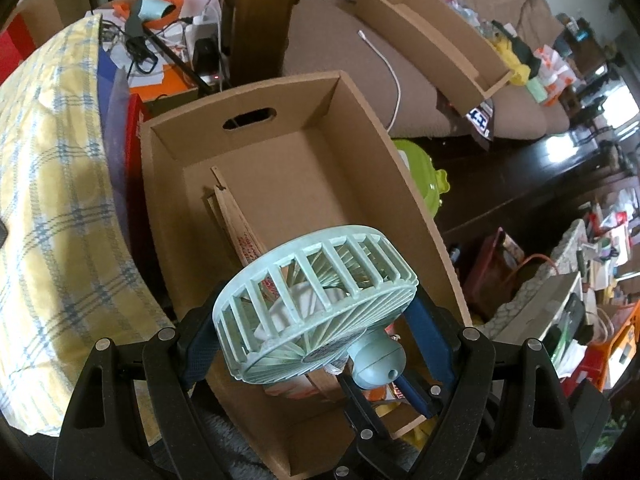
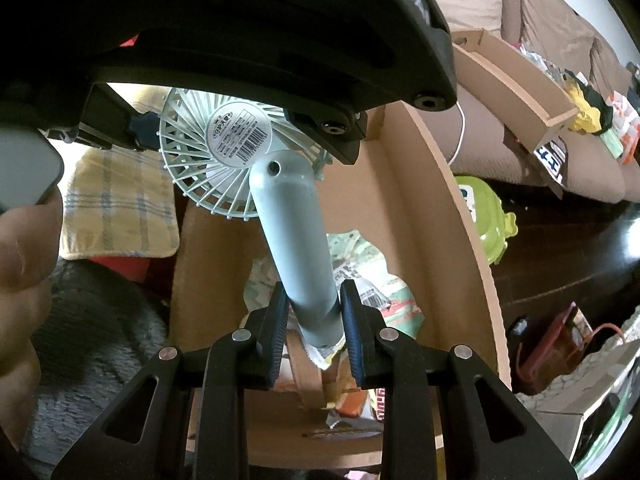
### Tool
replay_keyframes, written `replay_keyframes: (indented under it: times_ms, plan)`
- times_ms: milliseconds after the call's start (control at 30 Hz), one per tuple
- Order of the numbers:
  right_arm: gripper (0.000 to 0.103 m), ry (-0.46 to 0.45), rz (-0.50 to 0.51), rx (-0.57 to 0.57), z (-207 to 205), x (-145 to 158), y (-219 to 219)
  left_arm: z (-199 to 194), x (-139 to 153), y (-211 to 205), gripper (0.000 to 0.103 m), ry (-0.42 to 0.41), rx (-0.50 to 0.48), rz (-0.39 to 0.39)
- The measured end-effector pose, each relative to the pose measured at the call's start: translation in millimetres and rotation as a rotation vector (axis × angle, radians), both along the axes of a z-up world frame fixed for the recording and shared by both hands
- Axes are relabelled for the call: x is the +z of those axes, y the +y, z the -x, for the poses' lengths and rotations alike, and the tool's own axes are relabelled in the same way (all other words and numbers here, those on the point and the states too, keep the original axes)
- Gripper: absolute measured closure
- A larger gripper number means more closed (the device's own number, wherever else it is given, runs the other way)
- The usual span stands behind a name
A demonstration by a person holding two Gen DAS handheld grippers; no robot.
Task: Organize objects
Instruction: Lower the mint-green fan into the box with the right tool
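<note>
Fingers (image 2: 360, 336) pinching fan (image 2: 300, 240) handle, over box (image 2: 460, 208)

The fan (image 2: 224, 148) is partly hidden behind the left gripper (image 2: 240, 136), and its label print is too small to read.

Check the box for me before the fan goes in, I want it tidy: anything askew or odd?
Yes. In the cardboard box, a loose cardboard strip lies slanted instead of standing as a divider, and crumpled wrappers litter the floor beneath the handheld fan, which both grippers hold above it.
</note>
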State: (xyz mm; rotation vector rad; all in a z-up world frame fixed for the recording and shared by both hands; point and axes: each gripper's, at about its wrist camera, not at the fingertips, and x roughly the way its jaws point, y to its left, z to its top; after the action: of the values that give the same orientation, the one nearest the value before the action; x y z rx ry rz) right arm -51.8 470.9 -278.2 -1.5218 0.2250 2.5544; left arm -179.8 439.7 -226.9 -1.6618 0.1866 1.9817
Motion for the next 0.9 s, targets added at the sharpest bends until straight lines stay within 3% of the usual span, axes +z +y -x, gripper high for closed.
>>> replay_keyframes:
  times_ms: [900]
  plan:
    - [0.078,-0.123,0.051,-0.021,-3.2,-39.9,13.3,2.0,-51.5,16.0,0.020,-0.127,-0.024,0.038]
